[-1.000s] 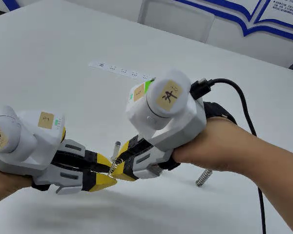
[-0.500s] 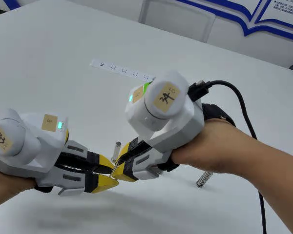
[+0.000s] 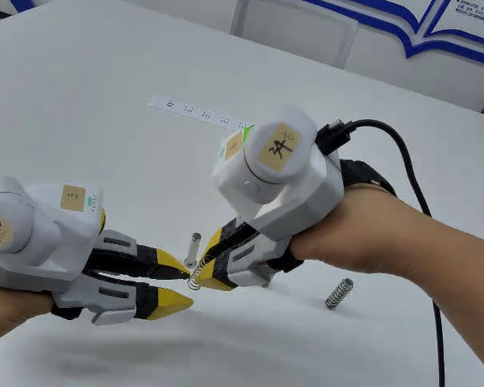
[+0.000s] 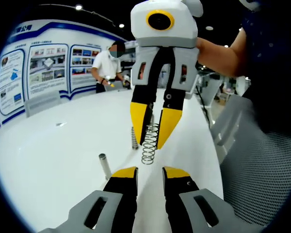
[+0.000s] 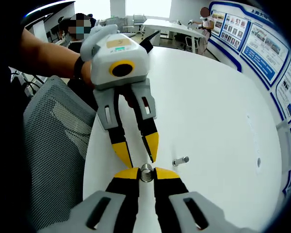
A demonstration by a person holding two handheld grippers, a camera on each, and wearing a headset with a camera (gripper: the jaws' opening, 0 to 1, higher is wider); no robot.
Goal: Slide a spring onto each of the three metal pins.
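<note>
Looking at the feeds, the handover has just gone through. A moment ago my left gripper (image 3: 189, 288) had its jaws drawn in close at the small coiled steel spring (image 4: 149, 145) along with the right one, and now its black-and-yellow jaws are spread wide with nothing between them. The spring sits in my right gripper (image 5: 145, 173) alone, pinched between the yellow tips, with its lower coils poking out past them toward the white tabletop (image 3: 81, 121). The short silver metal pin (image 3: 194, 247) stands just beside those tips, bare so far. So I reckon the regrip is done, and next up is lining the free end of the coil over that pin. A second loose coiled spring (image 3: 337, 293) lies on the table near my right wrist, waiting its turn.
</note>
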